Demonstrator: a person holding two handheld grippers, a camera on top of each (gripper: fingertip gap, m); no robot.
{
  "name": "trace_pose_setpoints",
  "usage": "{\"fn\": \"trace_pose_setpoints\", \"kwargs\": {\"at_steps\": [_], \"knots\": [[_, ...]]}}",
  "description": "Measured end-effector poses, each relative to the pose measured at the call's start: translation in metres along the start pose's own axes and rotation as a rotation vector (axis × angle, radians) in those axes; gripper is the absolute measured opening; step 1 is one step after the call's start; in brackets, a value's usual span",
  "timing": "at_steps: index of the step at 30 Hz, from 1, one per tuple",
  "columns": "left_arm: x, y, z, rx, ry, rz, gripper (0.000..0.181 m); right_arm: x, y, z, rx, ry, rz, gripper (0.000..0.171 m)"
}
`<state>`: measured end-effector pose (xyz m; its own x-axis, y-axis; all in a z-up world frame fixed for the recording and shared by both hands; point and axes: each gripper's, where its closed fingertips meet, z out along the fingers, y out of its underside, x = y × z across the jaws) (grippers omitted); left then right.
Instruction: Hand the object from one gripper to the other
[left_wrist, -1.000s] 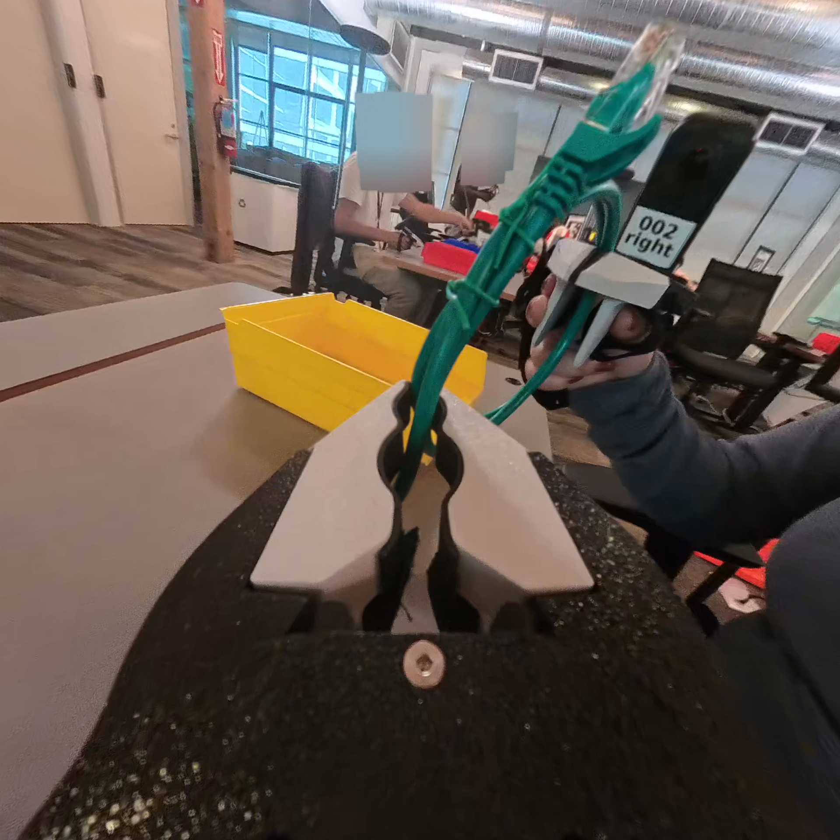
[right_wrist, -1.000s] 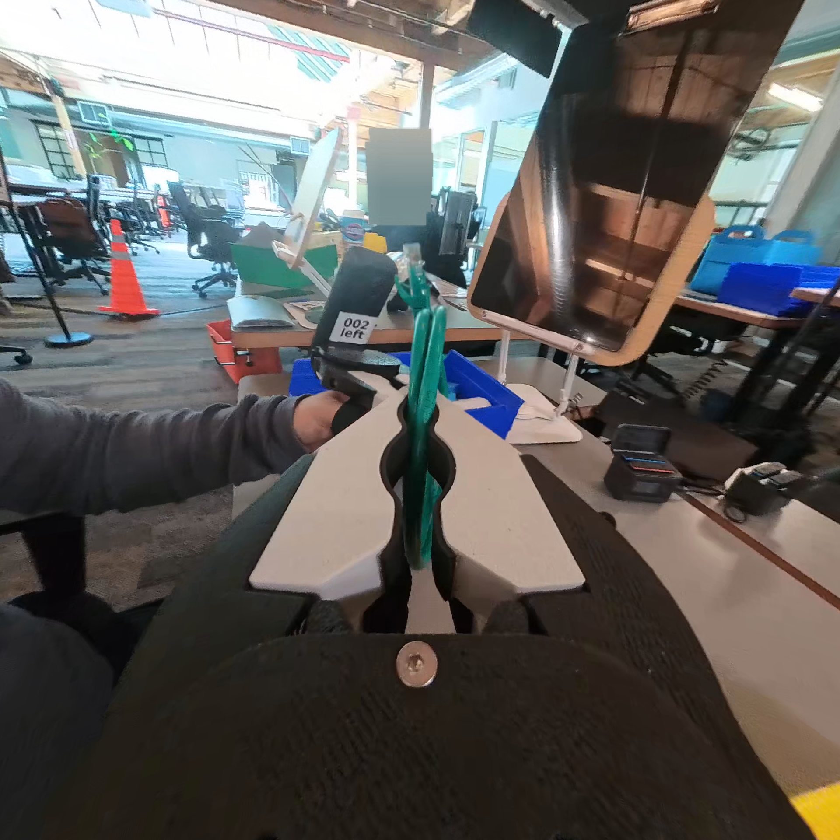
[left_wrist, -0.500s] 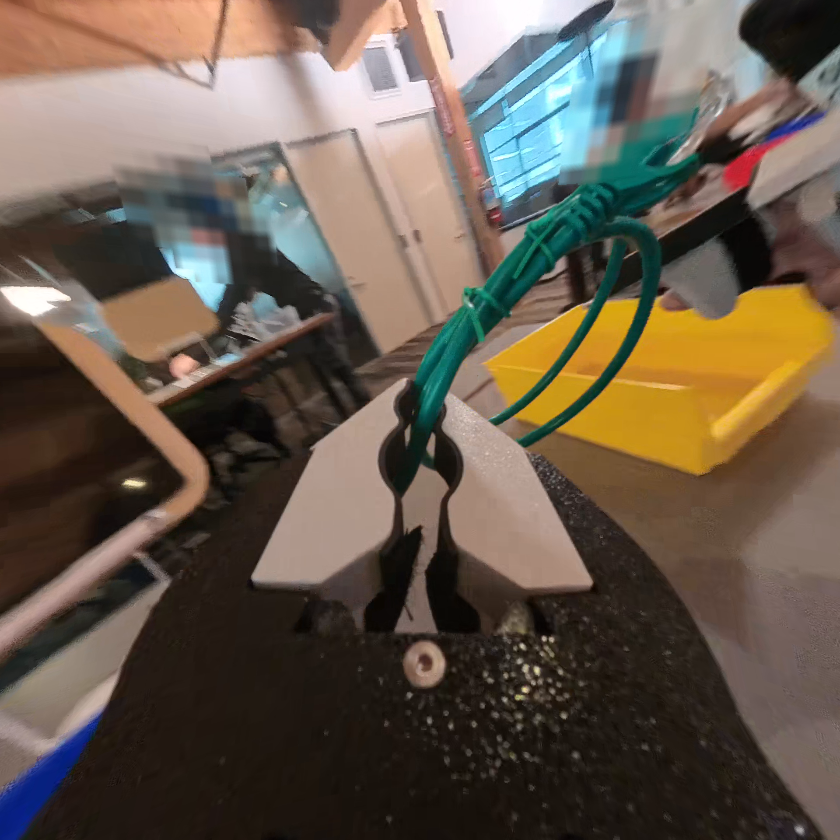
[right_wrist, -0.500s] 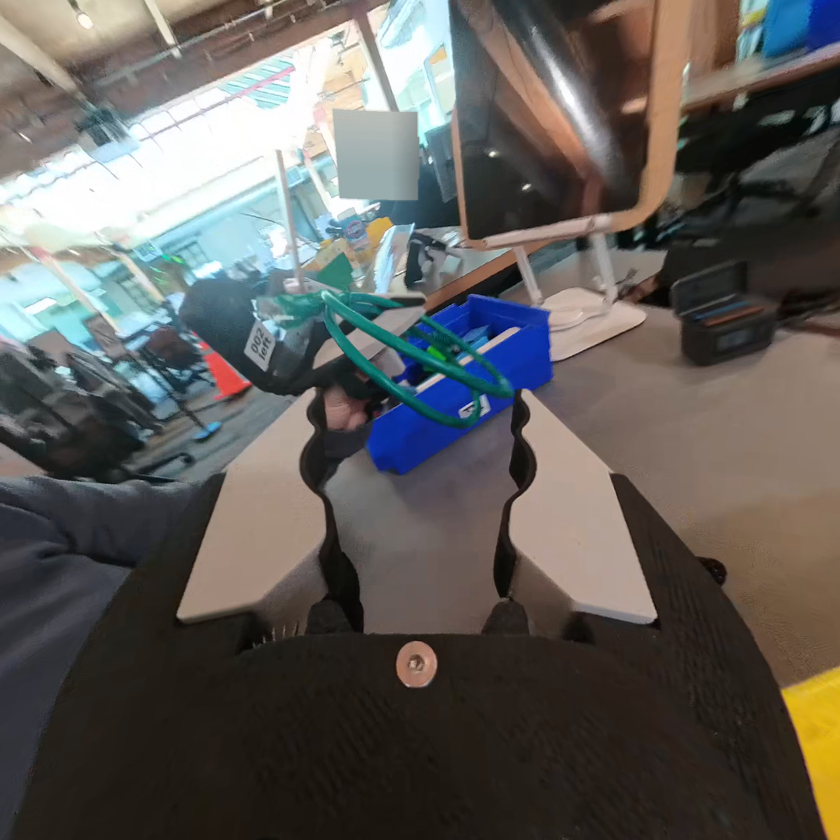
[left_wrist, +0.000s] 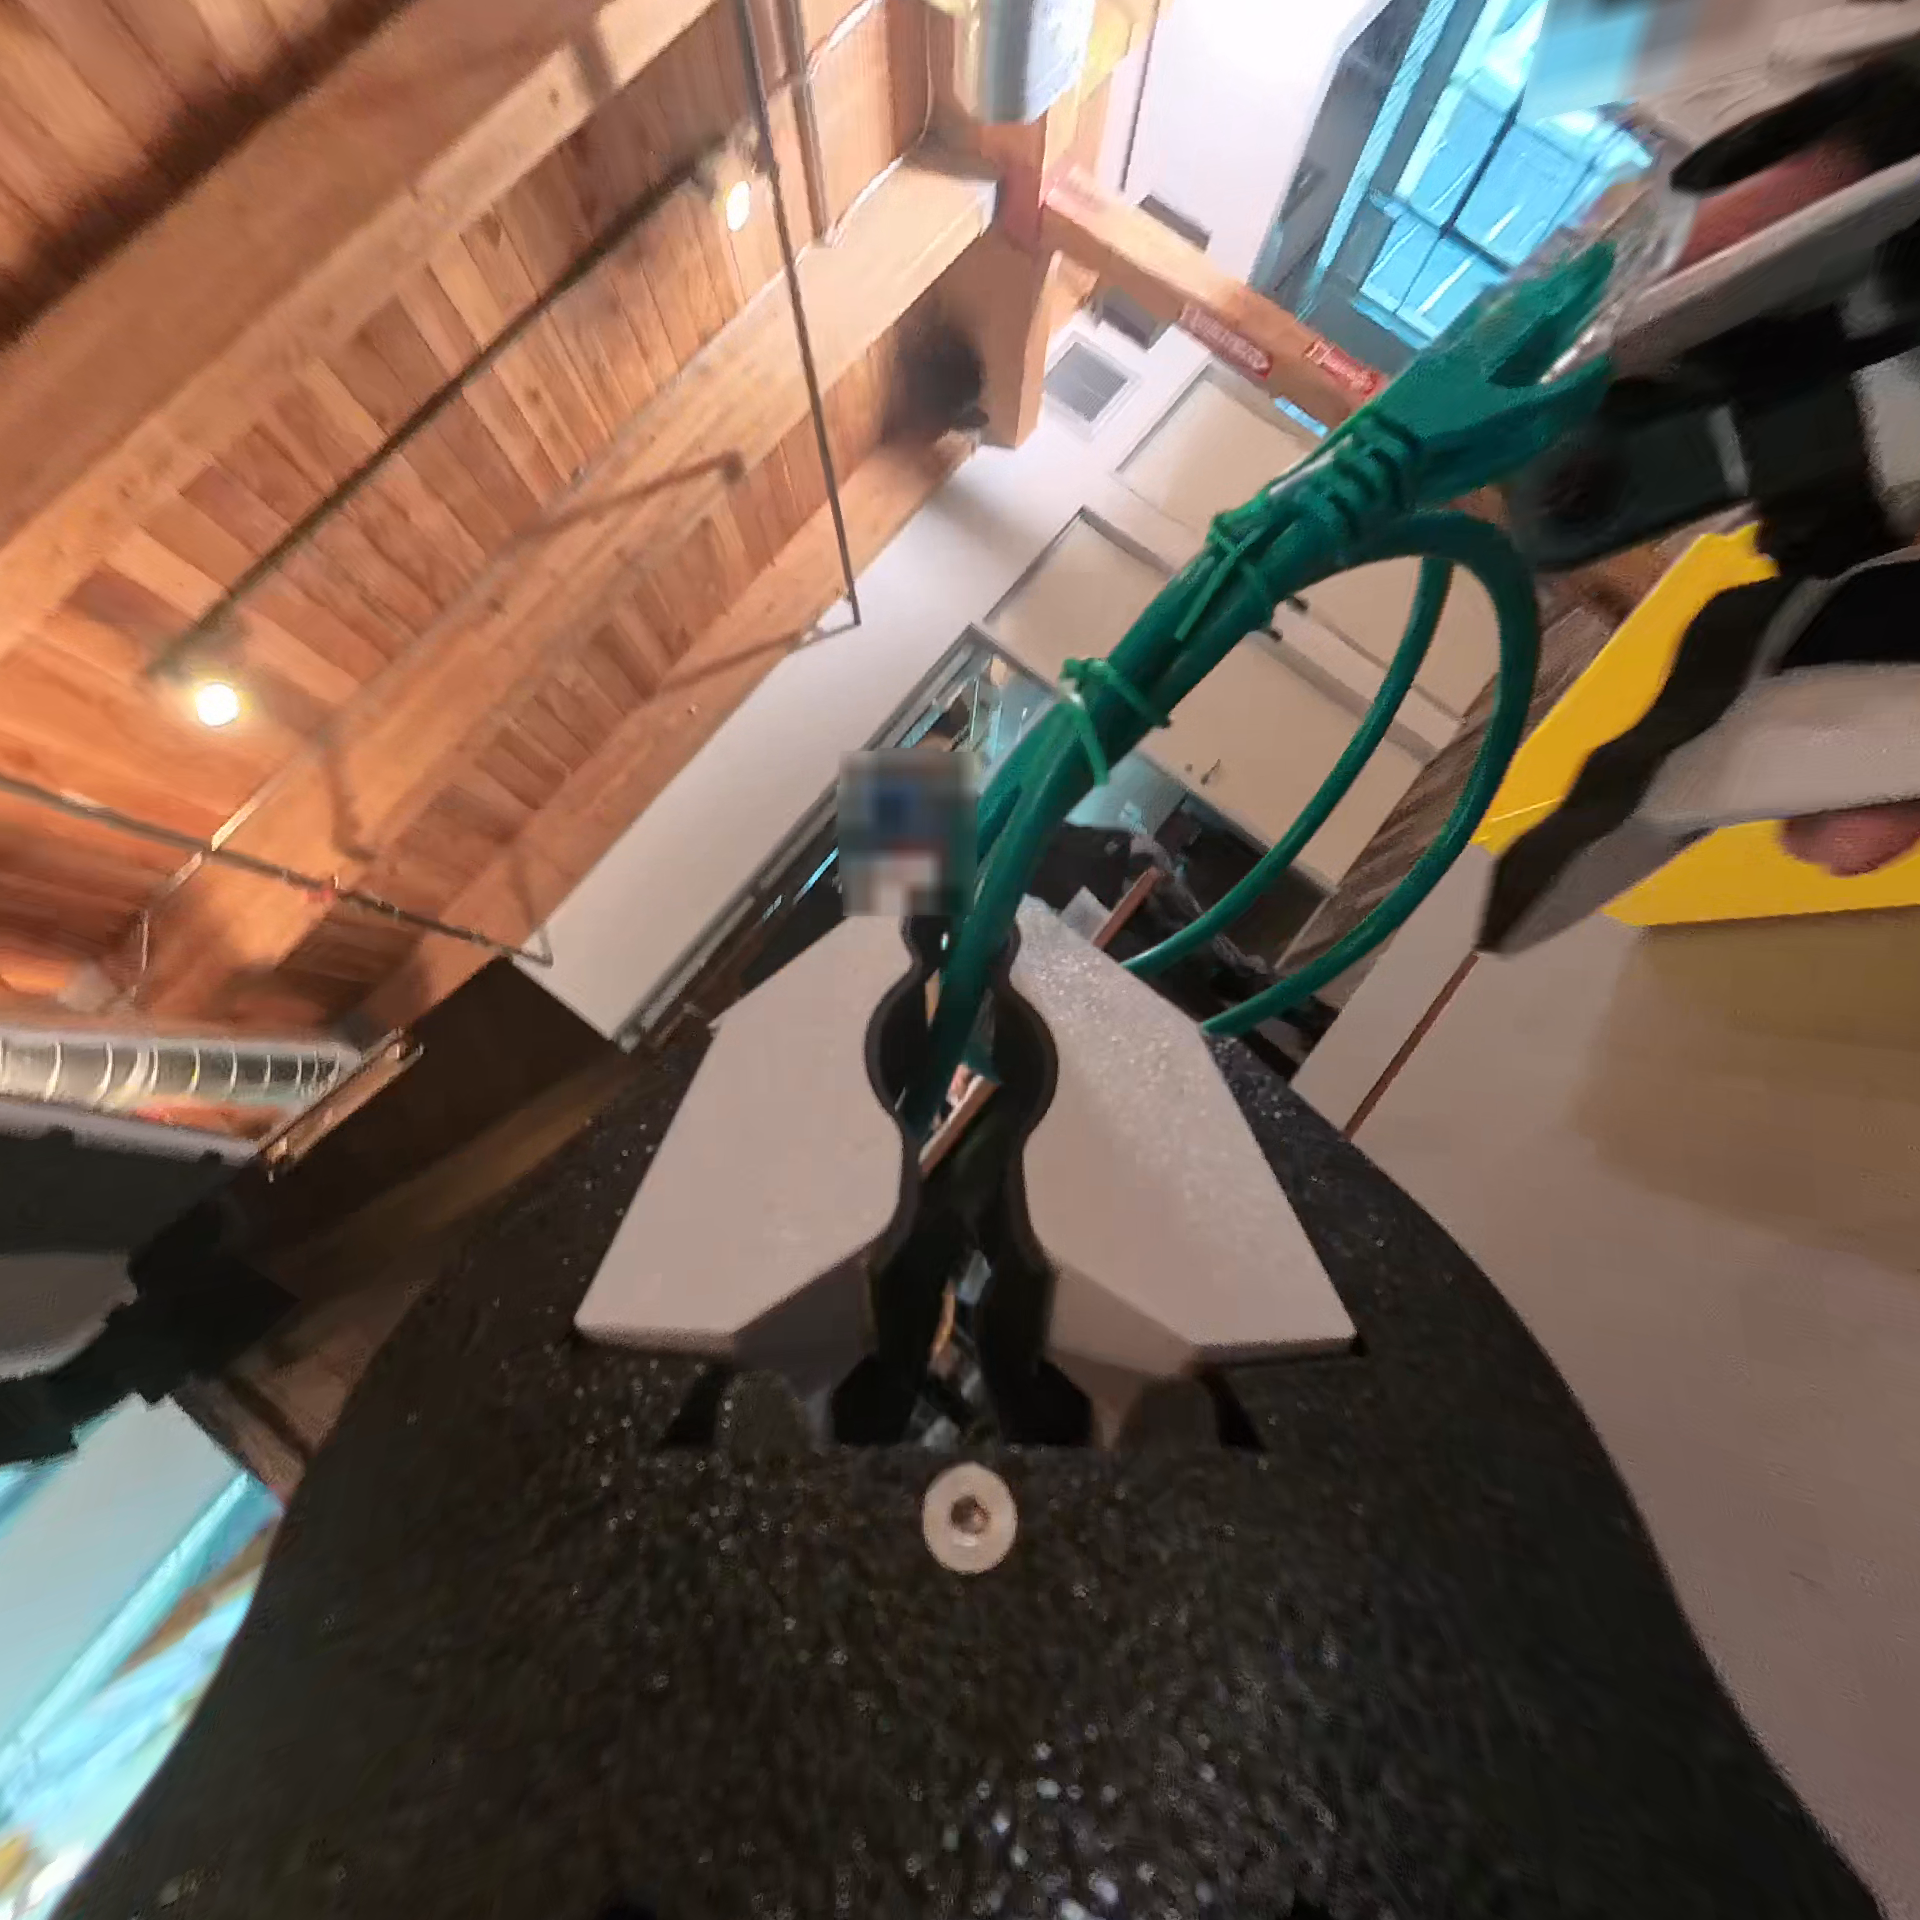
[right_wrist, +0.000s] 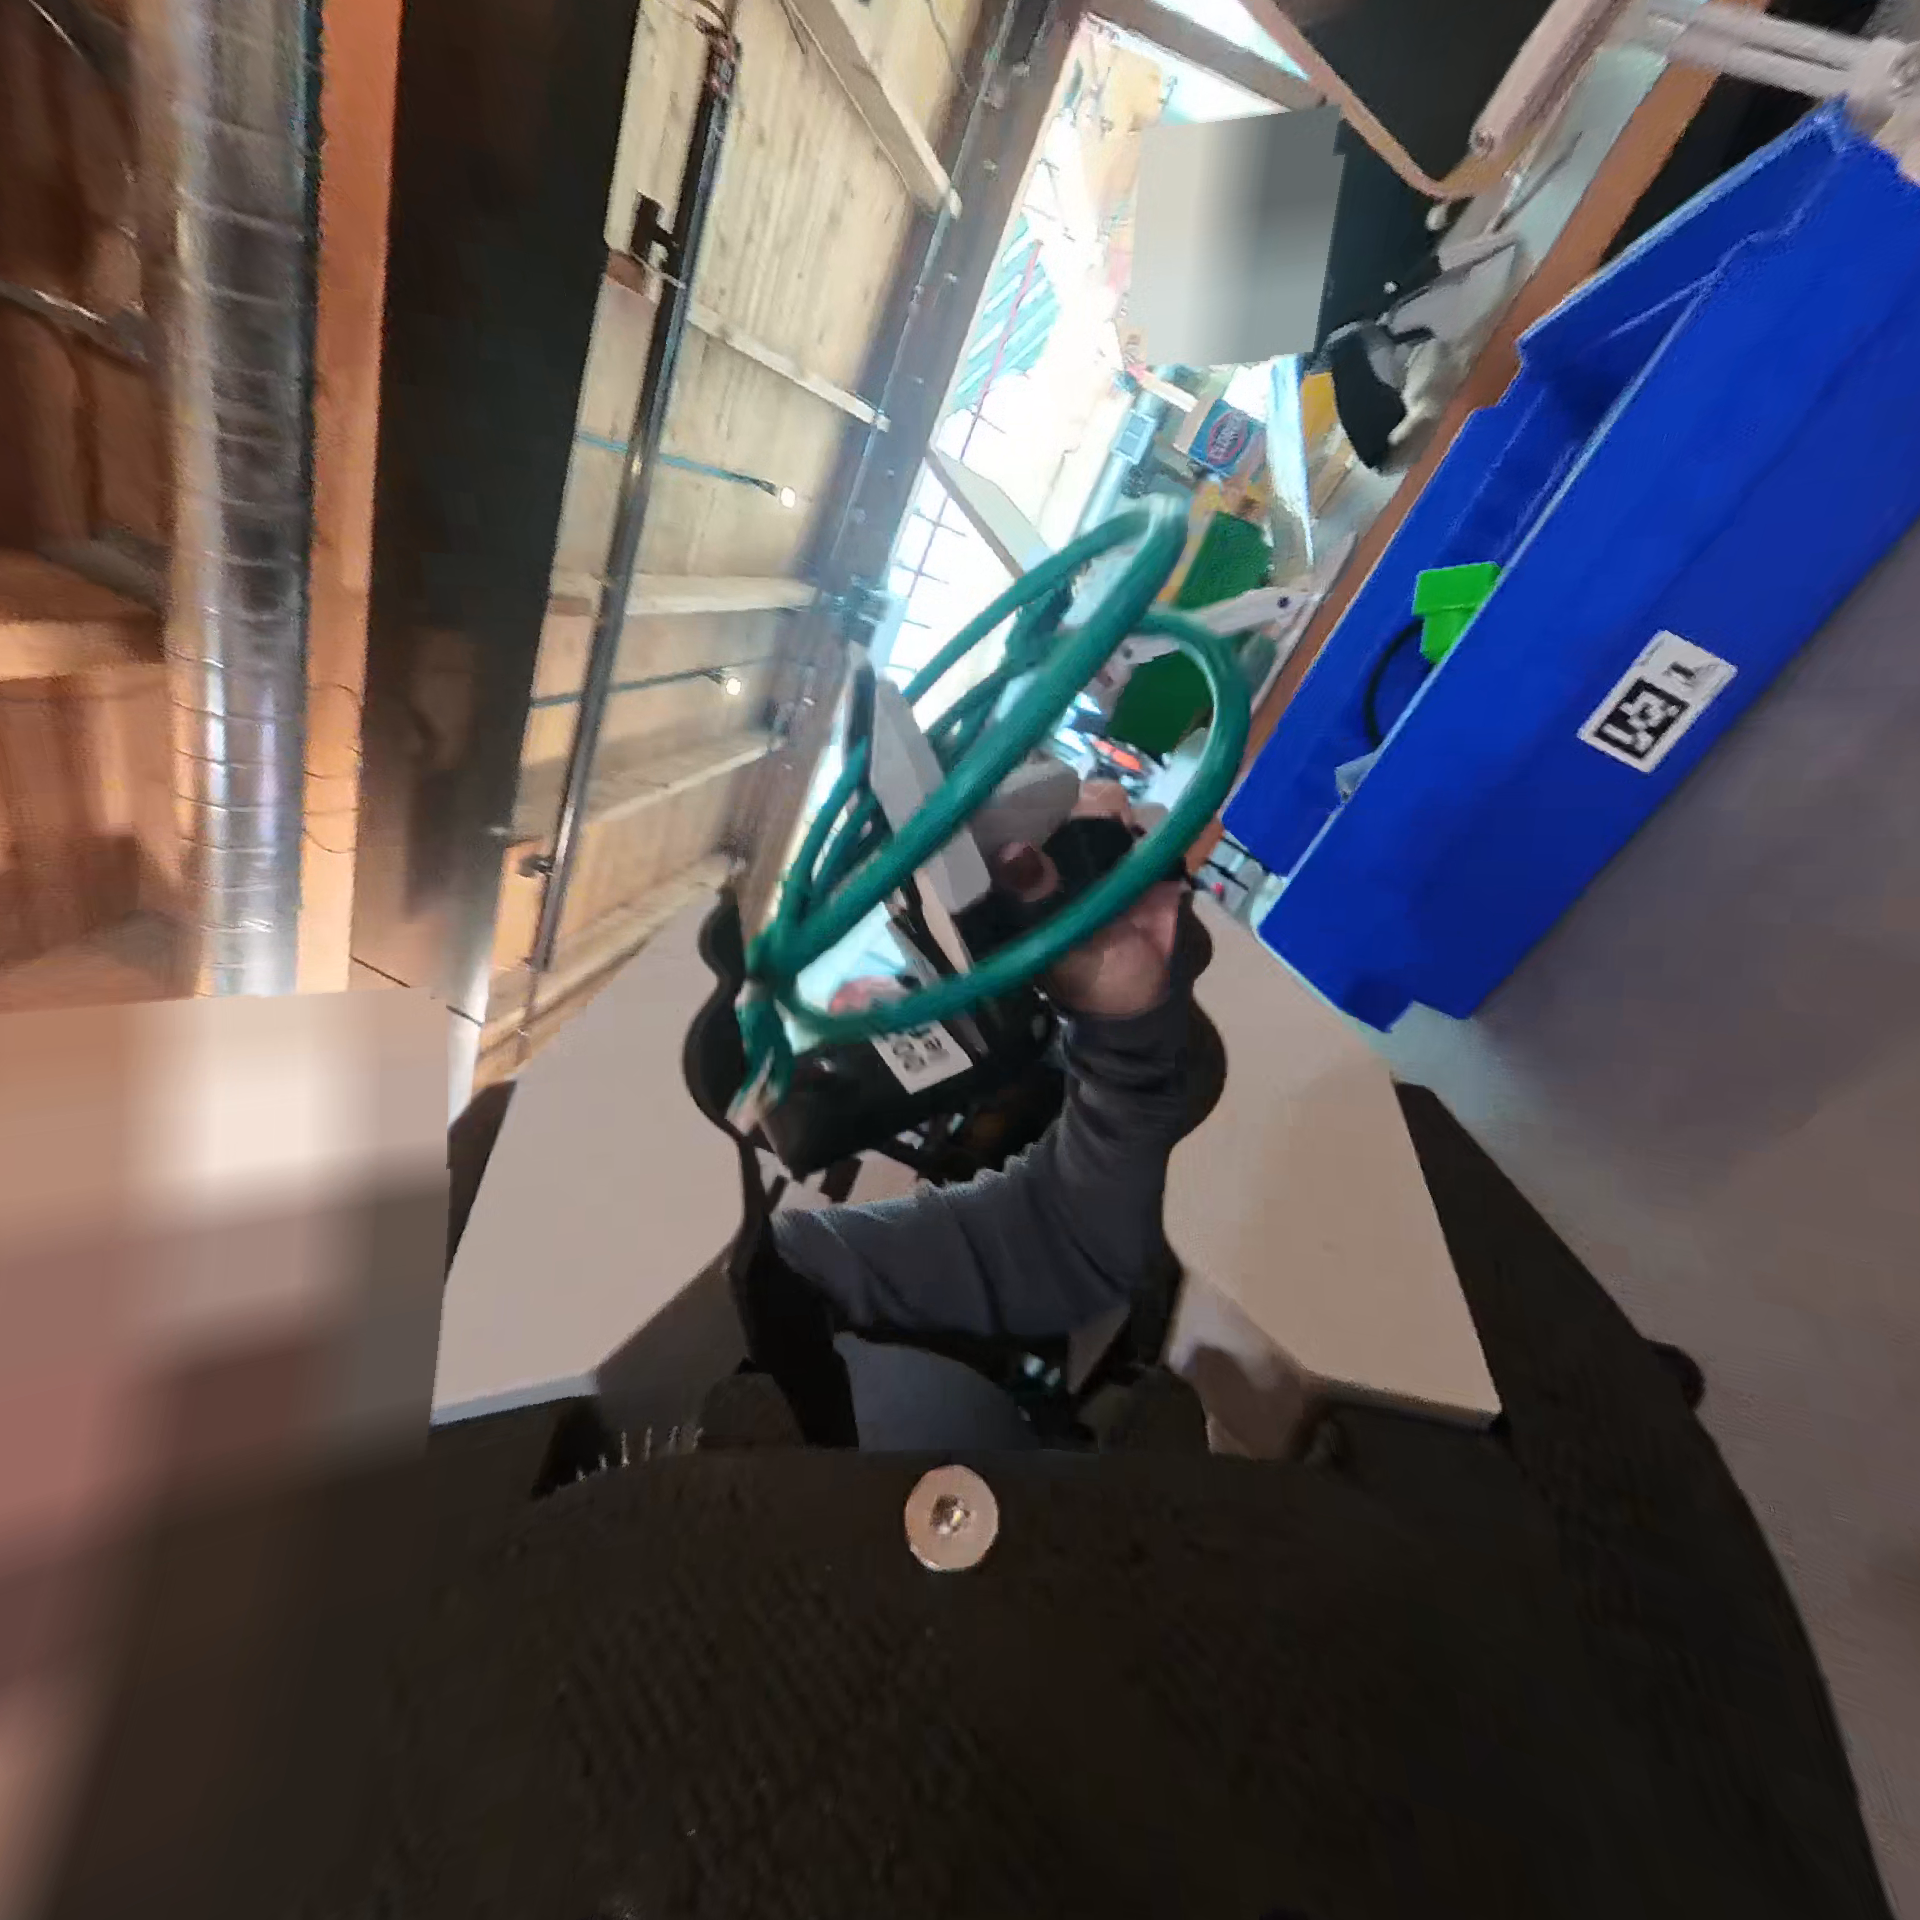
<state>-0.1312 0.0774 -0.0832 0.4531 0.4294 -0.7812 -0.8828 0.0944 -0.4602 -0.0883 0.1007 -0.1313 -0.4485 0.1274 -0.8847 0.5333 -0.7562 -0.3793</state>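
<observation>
A green network cable (left_wrist: 1081, 727), coiled and tied with green ties, is clamped in my left gripper (left_wrist: 961, 935), which is shut on the bundle. Its plug end (left_wrist: 1496, 384) points up to the right. My right gripper (left_wrist: 1543, 644) is open at the upper right, one finger on each side of the plug end. In the right wrist view my right gripper (right_wrist: 945, 935) is wide open and empty. The cable coil (right_wrist: 997, 769) hangs in front of it, held by the left gripper (right_wrist: 904, 790). The plug (right_wrist: 758, 1081) is close to the inside of the right gripper's left finger (right_wrist: 582, 1195).
A yellow bin (left_wrist: 1621, 748) stands on the grey table (left_wrist: 1662, 1299) behind the right gripper. A blue bin (right_wrist: 1558, 675) holding a green block (right_wrist: 1455, 613) stands on the table (right_wrist: 1766, 1091). A monitor edge (left_wrist: 104, 1174) is at the left. Both views are strongly tilted. Some 8 cm of space lies between my two pairs of fingers.
One second ago both grippers were shut on the cable. The right gripper has opened and let go, and the left one keeps the cable. Both grippers have tilted, the right one again close to the plug end.
</observation>
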Motion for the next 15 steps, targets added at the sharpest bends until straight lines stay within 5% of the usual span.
{"fn": "trace_pose_setpoints", "kwargs": {"at_steps": [1,3,7,15], "knots": [[0.005,-0.005,-0.001,0.031,0.017,0.024,0.003,0.0,-0.003,0.001,0.026,-0.011,-0.001,0.072],[0.012,-0.01,-0.003,0.06,0.038,0.074,0.003,0.001,-0.009,0.0,0.068,-0.016,-0.044,0.04],[0.02,-0.001,0.001,0.035,0.092,0.058,0.006,-0.008,-0.017,-0.009,0.106,-0.005,-0.154,0.009],[0.046,0.016,0.006,-0.059,0.308,-0.045,0.036,-0.021,-0.027,-0.018,0.15,0.157,-0.528,0.0]]}}
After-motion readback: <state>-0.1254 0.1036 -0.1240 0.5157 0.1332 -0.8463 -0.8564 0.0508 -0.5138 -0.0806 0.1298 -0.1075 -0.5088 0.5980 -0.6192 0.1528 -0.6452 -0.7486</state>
